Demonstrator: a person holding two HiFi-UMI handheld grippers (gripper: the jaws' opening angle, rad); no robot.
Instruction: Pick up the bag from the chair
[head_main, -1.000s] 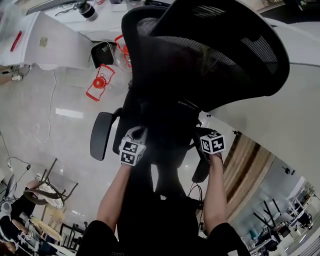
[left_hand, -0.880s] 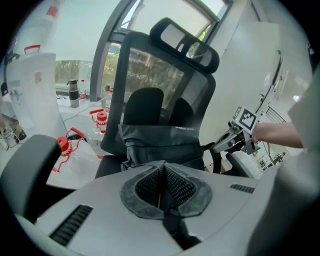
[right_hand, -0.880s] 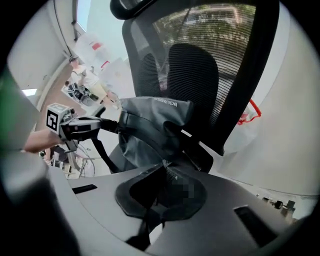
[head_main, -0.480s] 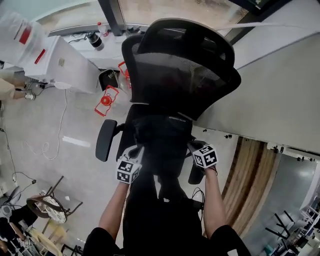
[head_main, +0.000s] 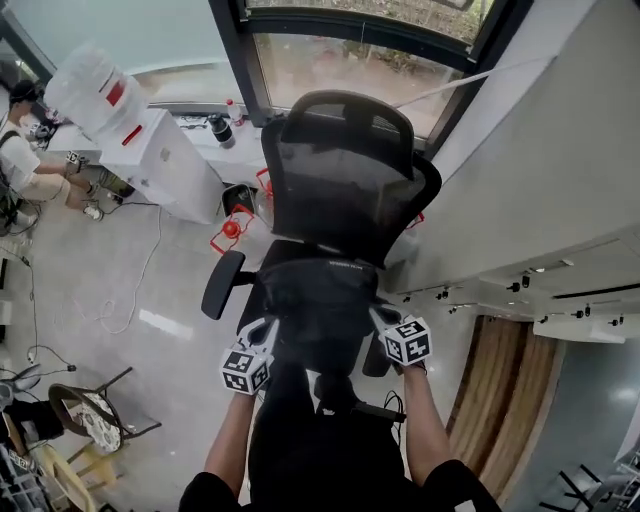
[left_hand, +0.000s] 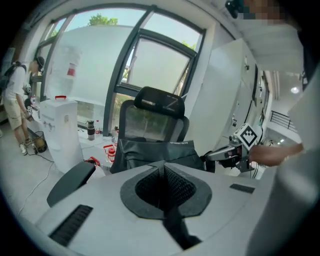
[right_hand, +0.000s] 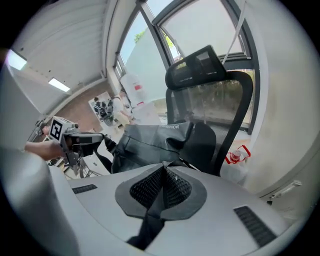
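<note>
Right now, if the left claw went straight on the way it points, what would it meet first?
Most likely the black bag, whose strap the left claw pinches. The chair back stands behind it, though depth is unclear.

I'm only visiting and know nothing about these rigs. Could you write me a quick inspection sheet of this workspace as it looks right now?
Surface: office chair; its seat is hidden behind the black bag.
Job's things: black bag, upright before the chair back; whether it clears the seat, cannot tell.
Clutter: red-framed items on the floor; white water dispenser.
Grippers: left gripper and right gripper, each shut on a black strap of the bag.
Cables: white cable lying on the floor.
Surroundings: big window; a person at the left.
</note>
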